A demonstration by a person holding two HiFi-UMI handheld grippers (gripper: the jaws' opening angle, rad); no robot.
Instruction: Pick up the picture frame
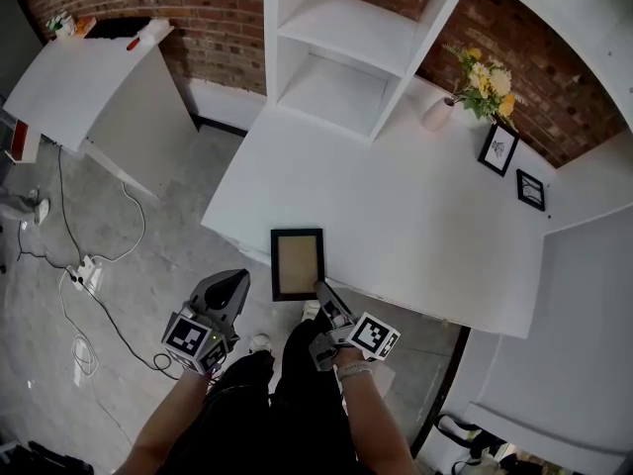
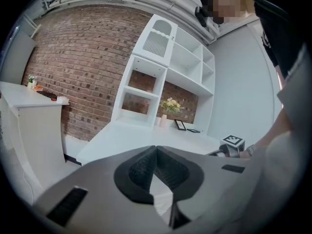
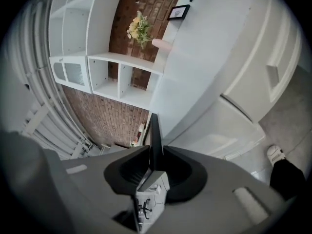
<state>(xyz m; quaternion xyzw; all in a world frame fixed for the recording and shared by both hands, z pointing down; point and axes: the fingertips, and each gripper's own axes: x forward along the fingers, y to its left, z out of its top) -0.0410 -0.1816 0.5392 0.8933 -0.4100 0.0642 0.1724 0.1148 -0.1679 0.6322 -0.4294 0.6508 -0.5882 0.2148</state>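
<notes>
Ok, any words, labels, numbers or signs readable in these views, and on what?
No readable words or numbers anywhere.
Left marker cube and right marker cube: black-and-white square codes, no letters.
Framed print and smaller frame by the brick wall: too small to read.
Picture frame at the table edge: plain brown panel, no print.

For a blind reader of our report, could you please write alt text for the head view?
The right tool grips the near right corner of a dark picture frame lying at the front edge of a white table. The left tool, shut and empty, hangs beside the table over the floor. Flowers and two small frames stand farther back.
</notes>
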